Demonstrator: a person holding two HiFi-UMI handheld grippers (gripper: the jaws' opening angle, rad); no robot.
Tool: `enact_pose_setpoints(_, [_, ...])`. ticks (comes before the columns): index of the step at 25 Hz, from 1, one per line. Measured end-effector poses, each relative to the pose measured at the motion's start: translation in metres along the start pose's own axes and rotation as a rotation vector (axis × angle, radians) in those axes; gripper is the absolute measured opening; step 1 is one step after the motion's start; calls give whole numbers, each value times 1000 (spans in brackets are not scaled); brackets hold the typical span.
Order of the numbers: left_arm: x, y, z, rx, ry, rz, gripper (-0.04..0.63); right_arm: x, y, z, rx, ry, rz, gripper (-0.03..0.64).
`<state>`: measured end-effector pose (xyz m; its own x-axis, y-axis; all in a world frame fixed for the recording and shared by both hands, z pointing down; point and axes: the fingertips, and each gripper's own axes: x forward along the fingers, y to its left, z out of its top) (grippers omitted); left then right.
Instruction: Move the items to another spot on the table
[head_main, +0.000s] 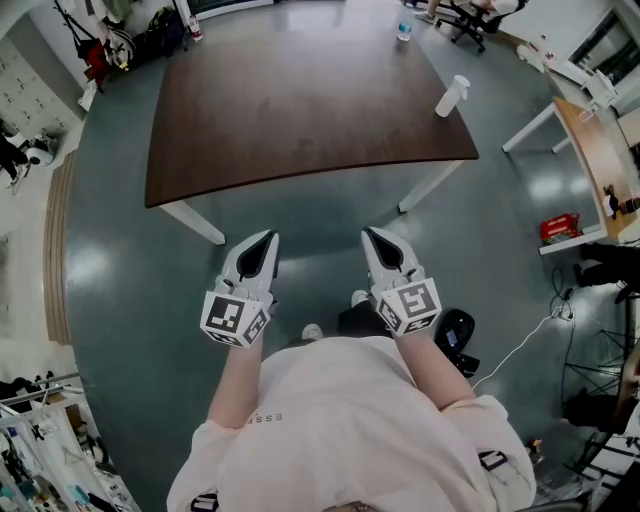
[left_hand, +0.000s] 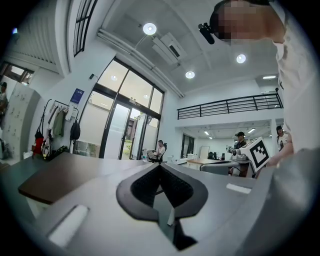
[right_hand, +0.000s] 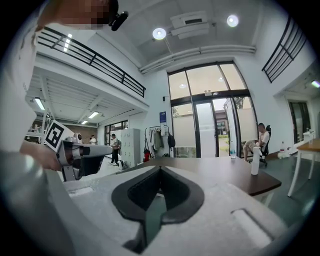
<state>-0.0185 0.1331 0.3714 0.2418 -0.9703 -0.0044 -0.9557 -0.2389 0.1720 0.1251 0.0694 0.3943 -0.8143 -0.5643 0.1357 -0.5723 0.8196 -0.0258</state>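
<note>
A white bottle (head_main: 452, 96) stands near the right edge of the dark brown table (head_main: 300, 100); the right gripper view has it as the white bottle (right_hand: 255, 161) on the table (right_hand: 220, 172). A clear water bottle (head_main: 404, 28) is at the table's far edge. My left gripper (head_main: 269, 237) and right gripper (head_main: 368, 232) hang side by side over the floor, short of the table's near edge. Both are shut with nothing between the jaws, as seen at the left gripper (left_hand: 160, 165) and the right gripper (right_hand: 160, 168). Neither touches any item.
White table legs (head_main: 195, 222) stand just ahead of the grippers. A second desk (head_main: 600, 160) is at the right, with a red box (head_main: 560, 227) beneath it. A black object (head_main: 458, 335) and a white cable lie on the floor by my feet. People sit and stand in the background.
</note>
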Motion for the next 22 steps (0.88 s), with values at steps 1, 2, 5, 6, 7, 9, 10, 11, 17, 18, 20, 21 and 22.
enact_pose_setpoints(1, [2,0,-1,-1,4,-3,14,0,-3,-1,4,2,-5,-11])
enact_pose_setpoints(2, [6,0,-2,-3,10,-8,14,0,-7,-2,9,5,-13,-11])
enact_pose_setpoints(5, [23,0,-7,-7,26,-24,14,2,-26,-6,30,14,-38,-11])
enact_pose_setpoints(6, [30,0,-8,-8,30,-27,14,4,-34,-7,35,15,-44,-11])
enact_pose_setpoints(7, [39,0,-9,-9,32,-30,14,5,-42,-8,37,16,-48,-11])
enact_pose_setpoints(9, [61,-5,-11,-9,35,-35,14,8,-65,-9,43,20,-55,-11])
enact_pose_setpoints(10, [73,-7,-12,-9,37,-38,14,9,-77,-9,46,21,-59,-11])
enact_pose_setpoints(11, [86,-9,-13,-10,41,-40,14,11,-90,-8,47,22,-65,-11])
enact_pose_setpoints(17, [170,-19,-10,-6,43,-38,14,25,-184,0,34,24,-108,-11])
enact_pose_setpoints(18, [185,-21,-9,-5,41,-34,14,27,-201,0,36,28,-109,-11])
enact_pose_setpoints(20, [216,-25,-8,-1,41,-29,14,33,-233,3,37,31,-106,-11])
enact_pose_setpoints(21, [231,-26,-8,0,42,-27,14,36,-248,6,35,31,-105,-11])
enact_pose_setpoints(22, [246,-26,-8,-1,42,-23,14,39,-264,8,33,29,-105,-11])
